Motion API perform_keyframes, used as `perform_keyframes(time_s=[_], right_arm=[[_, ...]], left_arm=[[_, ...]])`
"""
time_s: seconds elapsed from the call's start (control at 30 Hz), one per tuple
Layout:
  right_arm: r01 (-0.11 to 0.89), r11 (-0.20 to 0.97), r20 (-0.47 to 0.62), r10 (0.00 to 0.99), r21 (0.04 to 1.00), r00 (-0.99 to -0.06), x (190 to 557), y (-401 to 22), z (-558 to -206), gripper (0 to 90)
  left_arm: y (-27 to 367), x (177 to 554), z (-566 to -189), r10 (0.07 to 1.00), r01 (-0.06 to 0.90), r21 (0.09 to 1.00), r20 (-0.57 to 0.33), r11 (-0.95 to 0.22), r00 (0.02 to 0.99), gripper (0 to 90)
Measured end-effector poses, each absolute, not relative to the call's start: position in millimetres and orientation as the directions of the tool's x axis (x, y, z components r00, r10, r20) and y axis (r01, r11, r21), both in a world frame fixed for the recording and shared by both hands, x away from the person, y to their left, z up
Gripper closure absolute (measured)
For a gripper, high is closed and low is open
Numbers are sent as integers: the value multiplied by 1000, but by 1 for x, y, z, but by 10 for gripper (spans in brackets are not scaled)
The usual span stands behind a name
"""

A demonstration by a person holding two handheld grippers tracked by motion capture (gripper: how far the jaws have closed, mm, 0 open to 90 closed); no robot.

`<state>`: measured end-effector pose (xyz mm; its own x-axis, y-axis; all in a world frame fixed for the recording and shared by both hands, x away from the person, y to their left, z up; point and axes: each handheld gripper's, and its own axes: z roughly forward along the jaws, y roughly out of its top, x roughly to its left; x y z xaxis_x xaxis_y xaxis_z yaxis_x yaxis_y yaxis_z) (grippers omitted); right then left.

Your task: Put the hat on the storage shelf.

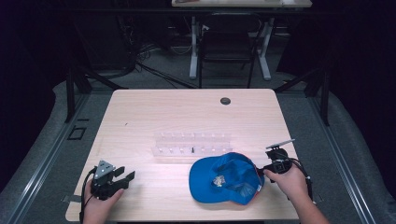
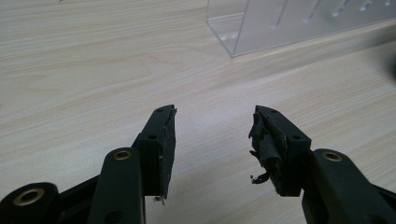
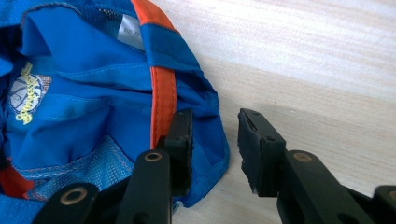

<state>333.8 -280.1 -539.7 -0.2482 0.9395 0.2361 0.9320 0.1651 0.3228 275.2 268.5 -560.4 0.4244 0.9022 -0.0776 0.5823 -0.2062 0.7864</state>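
Left hand-held gripper (image 1: 122, 178): parked on the light wood-grain counter (image 1: 187, 112) at its near-left corner, jaws spread wide, nothing between them, pads touching nothing. In the left gripper view the gap frames bare counter only, with the clear acrylic slotted rack (image 2: 299, 23) ahead and to its right. The cap is well apart from this gripper, off to its right, so it's not the one in play.

Clear rack (image 1: 192, 144): sits mid-counter, just beyond the cap, not touching either gripper.

Blue fabric baseball cap with orange trim (image 1: 226, 178): lies upside down on the counter, open side up, inner label and logo patch visible. It's immediately left of the right hand-held gripper; its long axis looks to run roughly left-right across the counter, though the brim end is hard to pick out from above.

Right hand-held gripper (image 3: 215, 140): the near one, at the cap's right-hand rim. Jaws released, fairly wide apart. In the right gripper view the left jaw sits over the cap's blue edge beside the orange seam tape (image 3: 163, 93), the right jaw over bare counter, so the rim edge runs into the gap from the left. Can't tell if the left pad is actually resting on the fabric; nothing is pinched.

My read: the grab turns on getting that rim edge fully between the pads, so nudge left/down, then close. Risk is closing on one thin layer that slips out.
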Motion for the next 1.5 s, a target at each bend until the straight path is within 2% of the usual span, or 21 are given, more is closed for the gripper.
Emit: perform_keyframes(time_s=[0.2, 0.33, 0.37, 0.63, 0.93, 1.5], right_arm=[[934, 167, 235, 940, 315, -247, 334, -278, -545, 682], [938, 175, 231, 940, 300, -250, 335, -276, -547, 729], [940, 180, 230, 940, 289, -251, 335, -275, -548, 764], [946, 159, 265, 935, 281, -236, 335, -275, -547, 883], [950, 140, 304, 926, 278, -225, 334, -279, -538, 900], [945, 156, 386, 884, 289, -264, 328, -281, -484, 900]], left_arm=[[268, 275, -561, 902, 583, 785, -77, -207, 425, 500], [268, 275, -561, 902, 579, 789, -78, -204, 424, 500], [268, 275, -561, 903, 581, 787, -75, -206, 423, 500], [268, 275, -561, 903, 582, 786, -74, -209, 423, 500], [268, 275, -561, 902, 578, 789, -73, -208, 425, 500], [268, 275, -561, 902, 579, 788, -72, -210, 426, 500]])
